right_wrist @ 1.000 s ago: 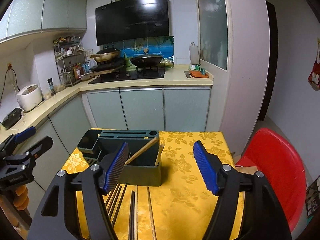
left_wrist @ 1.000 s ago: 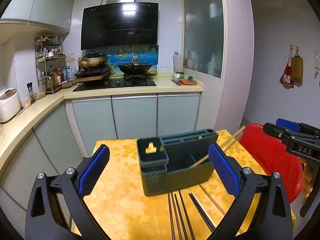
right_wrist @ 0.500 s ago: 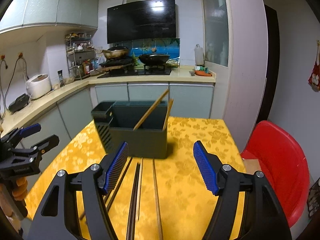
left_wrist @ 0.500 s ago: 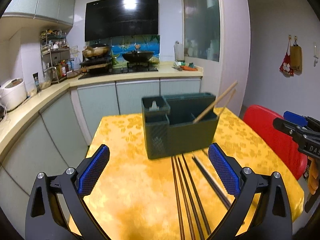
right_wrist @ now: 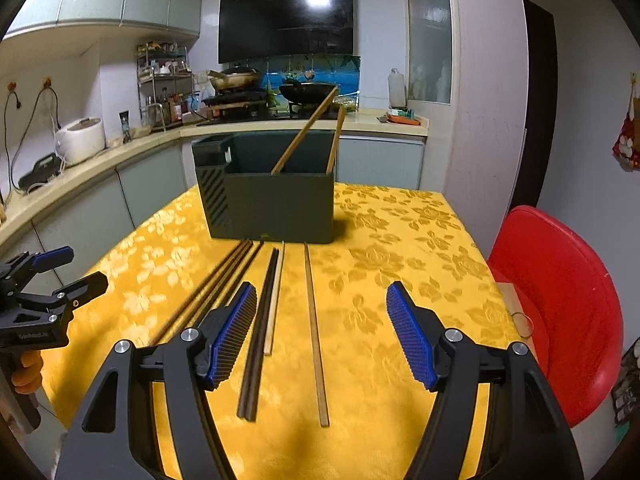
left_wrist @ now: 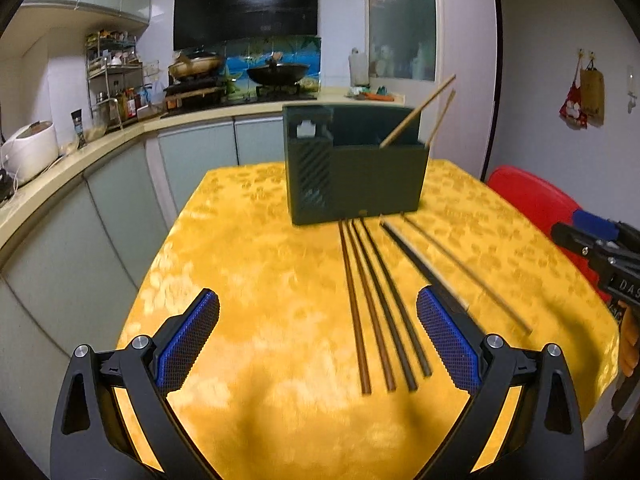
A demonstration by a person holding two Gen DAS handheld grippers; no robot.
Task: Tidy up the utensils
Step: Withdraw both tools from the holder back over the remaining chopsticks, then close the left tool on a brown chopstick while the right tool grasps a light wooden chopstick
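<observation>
A dark green utensil holder (left_wrist: 354, 164) (right_wrist: 268, 190) stands on the yellow tablecloth (left_wrist: 256, 280) (right_wrist: 384, 240). Two wooden chopsticks (left_wrist: 416, 112) (right_wrist: 306, 132) lean inside it. Several loose chopsticks (left_wrist: 376, 304) (right_wrist: 260, 320) lie flat in front of the holder, pointing toward me. My left gripper (left_wrist: 318, 340) hangs open low over the cloth, left of the brown chopsticks. My right gripper (right_wrist: 322, 336) is open above a single light chopstick (right_wrist: 316, 336). Nothing is between either pair of pads. Each gripper shows at the edge of the other's view.
A red plastic chair (right_wrist: 560, 300) stands at the table's right side. Kitchen cabinets and a counter (left_wrist: 120, 136) with a rice cooker (left_wrist: 28, 154), spice rack and stove with pans run behind and to the left.
Both grippers have dropped lower and come closer to the table, so the holder now looks taller and the chopsticks lie longer in view. Both stayed open.
</observation>
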